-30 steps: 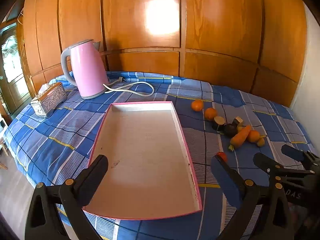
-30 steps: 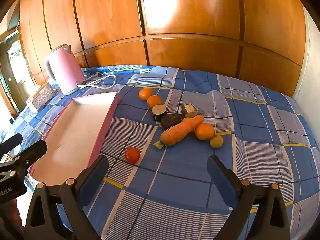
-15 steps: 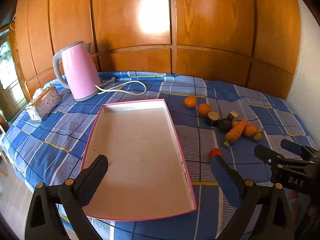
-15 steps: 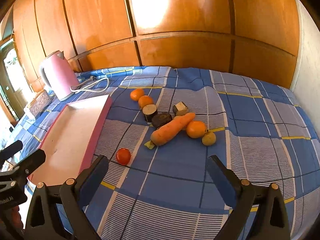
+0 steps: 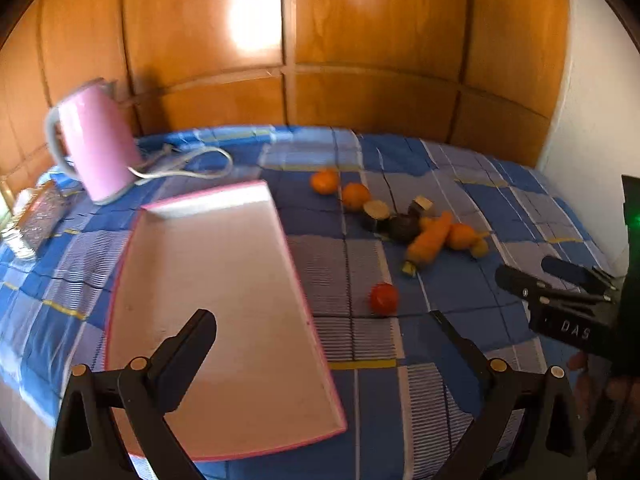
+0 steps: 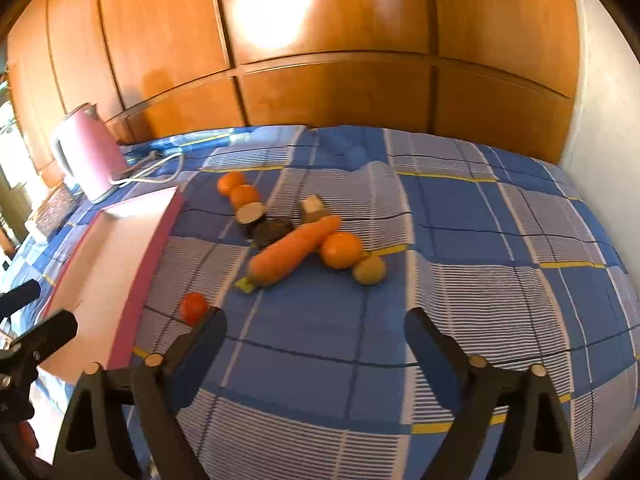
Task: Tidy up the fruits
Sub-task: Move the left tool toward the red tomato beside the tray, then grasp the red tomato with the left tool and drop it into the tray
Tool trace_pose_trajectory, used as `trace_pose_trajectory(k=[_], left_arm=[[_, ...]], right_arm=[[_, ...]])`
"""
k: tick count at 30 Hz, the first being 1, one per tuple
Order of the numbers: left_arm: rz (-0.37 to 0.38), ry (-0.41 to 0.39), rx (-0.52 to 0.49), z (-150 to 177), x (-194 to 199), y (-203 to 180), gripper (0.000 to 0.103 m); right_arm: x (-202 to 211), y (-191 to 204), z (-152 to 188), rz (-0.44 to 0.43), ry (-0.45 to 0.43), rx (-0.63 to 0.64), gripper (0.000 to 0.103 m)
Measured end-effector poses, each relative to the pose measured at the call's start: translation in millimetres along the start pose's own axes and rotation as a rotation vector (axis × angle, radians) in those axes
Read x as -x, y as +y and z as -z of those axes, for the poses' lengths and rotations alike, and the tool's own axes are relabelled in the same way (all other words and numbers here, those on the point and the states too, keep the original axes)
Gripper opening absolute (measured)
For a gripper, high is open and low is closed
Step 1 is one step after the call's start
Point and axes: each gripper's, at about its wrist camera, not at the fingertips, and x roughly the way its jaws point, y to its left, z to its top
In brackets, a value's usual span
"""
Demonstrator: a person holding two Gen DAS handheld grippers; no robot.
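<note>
A pink-rimmed white tray (image 5: 224,280) lies on the blue checked cloth; it also shows in the right wrist view (image 6: 116,256). To its right lie two oranges (image 6: 232,182), a carrot (image 6: 294,250), a third orange (image 6: 341,250), a small yellowish fruit (image 6: 370,270), dark cut pieces (image 6: 272,230) and a red tomato (image 6: 193,307). My left gripper (image 5: 324,336) is open over the tray's near right corner. My right gripper (image 6: 316,328) is open above the cloth, just short of the carrot, with the tomato by its left finger.
A pink kettle (image 5: 100,148) with a white cord (image 5: 192,164) stands behind the tray. A silver box (image 5: 38,220) sits at the far left. Wooden panels (image 6: 320,60) back the table, and a white wall (image 5: 592,100) stands to the right.
Both grippers have swung to the right and moved forward. The fruits now look nearer in the right wrist view. Both stay open.
</note>
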Motion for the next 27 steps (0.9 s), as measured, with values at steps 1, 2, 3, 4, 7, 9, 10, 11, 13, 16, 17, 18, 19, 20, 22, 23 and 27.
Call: trace_pose_trajectory(k=[1,2,3,4,7,9,10,11,13,16,17,18,19,20,22,23,27], left_arm=[[0.001,0.014,-0.007,-1.6,-3.2,-1.8,0.103],[-0.008,0.019,-0.028,-4.5,-7.3,-5.4,0.103],[-0.007,0.021,-0.047,-6.0,-10.3,-7.9,0.103],[-0.003,0.03,-0.068,-8.2,-15.2,-11.3,0.103],[0.013,0.047,-0.104,-12.3,-25.6,-19.5,0.094],[0.026,0.078,-0.139,-14.9,-37.1,-28.6,0.077],[0.047,0.107,-0.148,-16.0,-45.2,-32.5,0.072],[0.052,0.123,-0.15,-16.7,-50.0,-34.6,0.062],[0.068,0.153,-0.181,-17.6,-62.4,-43.6,0.053],[0.08,0.195,-0.198,-17.4,-81.2,-52.9,0.051],[0.071,0.215,-0.202,-16.9,-89.8,-55.0,0.051],[0.065,0.227,-0.202,-16.2,-95.1,-55.8,0.048],[0.074,0.245,-0.2,-15.1,-101.2,-56.6,0.044],[0.077,0.254,-0.201,-15.0,-105.4,-57.3,0.034],[0.081,0.267,-0.194,-12.7,-112.8,-56.8,0.028],[0.086,0.27,-0.182,-12.3,-115.7,-55.0,0.027],[0.113,0.252,-0.142,-13.2,-114.3,-48.1,0.026]], right_arm=[[-0.4,-2.6,0.5,0.001,-0.001,-0.008,0.09],[-0.9,-6.8,0.5,0.006,0.003,-0.017,0.09],[-2.3,-9.7,0.7,0.003,0.01,-0.028,0.09],[-3.4,-11.5,1.3,0.004,0.016,-0.035,0.089],[-5.4,-17.9,2.0,0.024,0.045,-0.04,0.086],[-7.6,-21.7,2.9,0.024,0.057,-0.054,0.085],[-8.6,-24.1,3.2,0.027,0.061,-0.058,0.083],[-10.4,-25.5,3.9,0.024,0.069,-0.065,0.08],[-12.0,-31.2,4.3,0.023,0.075,-0.078,0.077],[-16.5,-38.9,5.2,0.023,0.09,-0.104,0.072],[-17.6,-43.0,5.3,0.024,0.096,-0.114,0.07],[-18.5,-45.7,5.2,0.025,0.098,-0.123,0.07],[-18.9,-48.2,4.9,0.027,0.098,-0.128,0.07],[-19.1,-50.2,4.5,0.025,0.096,-0.132,0.07],[-21.0,-52.6,3.4,0.019,0.099,-0.132,0.068],[-23.3,-53.4,2.7,0.013,0.101,-0.135,0.066],[-38.3,-55.2,-4.7,-0.01,0.115,-0.136,0.052]])
